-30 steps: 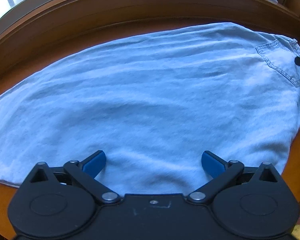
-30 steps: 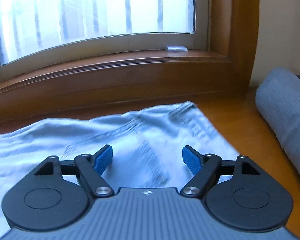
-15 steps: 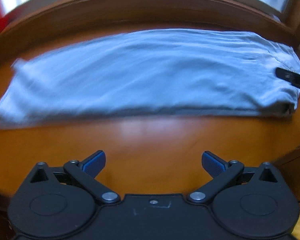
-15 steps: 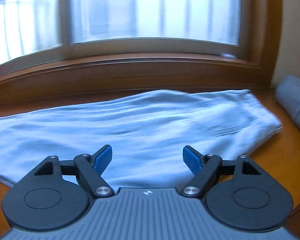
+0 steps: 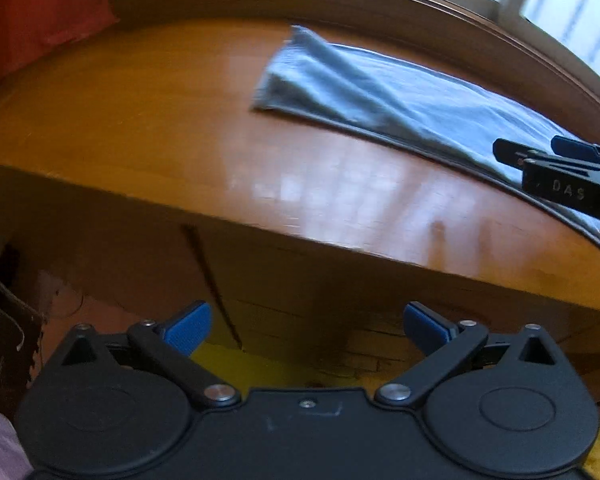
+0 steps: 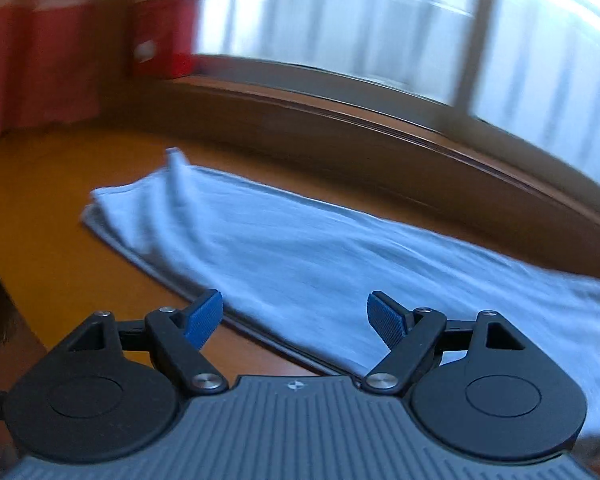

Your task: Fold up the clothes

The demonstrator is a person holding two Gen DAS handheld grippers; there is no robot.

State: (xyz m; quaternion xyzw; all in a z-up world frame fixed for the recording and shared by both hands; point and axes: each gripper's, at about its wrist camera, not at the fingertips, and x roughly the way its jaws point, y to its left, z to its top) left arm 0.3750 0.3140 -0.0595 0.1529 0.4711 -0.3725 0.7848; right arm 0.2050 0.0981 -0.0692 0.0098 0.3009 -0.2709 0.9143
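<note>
Both hands have swung away from the middle of the cloth toward its narrow end, so where denim filled the left wrist view a second ago, bare wood now does. The jeans (image 5: 384, 96) lie folded into a long light-blue strip on the tabletop (image 5: 148, 128), running from the upper middle of the left wrist frame down to its right edge, close under the window sill (image 6: 380, 120). The left gripper (image 5: 306, 330) hangs off the near edge of the tabletop, blue pads wide apart and empty, well short of the cloth. The right gripper (image 6: 296, 316) is equally spread and empty, hovering right at the strip's near hem, so it looks the closer of the two. The narrow end sits at the upper left of the right wrist frame; folding lengthwise probably means grabbing there.
</note>
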